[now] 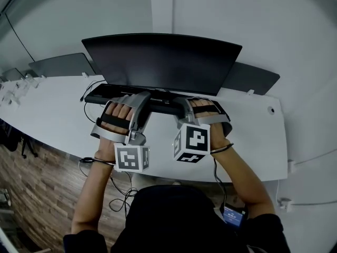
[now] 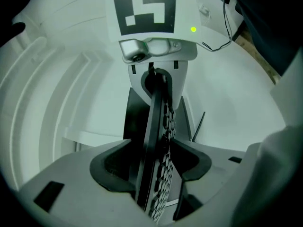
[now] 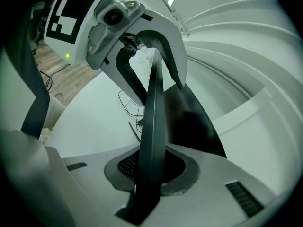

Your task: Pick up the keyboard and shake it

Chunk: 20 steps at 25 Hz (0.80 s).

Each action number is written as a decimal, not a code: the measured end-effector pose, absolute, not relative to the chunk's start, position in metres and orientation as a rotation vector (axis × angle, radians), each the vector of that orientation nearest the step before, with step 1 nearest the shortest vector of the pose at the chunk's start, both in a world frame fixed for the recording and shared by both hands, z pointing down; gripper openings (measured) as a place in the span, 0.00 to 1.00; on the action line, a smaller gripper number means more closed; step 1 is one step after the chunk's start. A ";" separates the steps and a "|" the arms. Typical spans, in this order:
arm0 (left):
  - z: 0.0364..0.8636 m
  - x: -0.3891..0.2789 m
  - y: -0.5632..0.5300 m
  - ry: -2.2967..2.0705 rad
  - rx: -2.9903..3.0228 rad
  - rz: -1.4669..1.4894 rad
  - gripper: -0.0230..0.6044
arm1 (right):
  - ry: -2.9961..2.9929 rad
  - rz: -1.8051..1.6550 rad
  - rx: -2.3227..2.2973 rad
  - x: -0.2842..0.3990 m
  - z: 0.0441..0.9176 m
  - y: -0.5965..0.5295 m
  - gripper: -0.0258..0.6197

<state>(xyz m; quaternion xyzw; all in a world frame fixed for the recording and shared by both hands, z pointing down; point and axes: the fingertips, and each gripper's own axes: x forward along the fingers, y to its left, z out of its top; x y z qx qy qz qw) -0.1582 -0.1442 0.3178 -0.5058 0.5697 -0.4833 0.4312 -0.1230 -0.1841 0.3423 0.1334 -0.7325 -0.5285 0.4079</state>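
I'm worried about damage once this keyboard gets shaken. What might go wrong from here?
1. The left tool has its jaws apart round the keyboard; only the right tool clamps it, so a shake may twist it or drop that end onto the desk.
2. The monitor stands close behind; a swing could strike it.

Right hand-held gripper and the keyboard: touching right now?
Touching. The right gripper view shows the right hand-held gripper with its jaws closed on the keyboard, whose edge runs up between them with no gap.
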 end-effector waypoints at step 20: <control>0.273 -0.161 -0.128 1.693 -1.433 -0.752 0.44 | -2.112 -1.056 0.468 -0.115 0.316 -0.205 0.15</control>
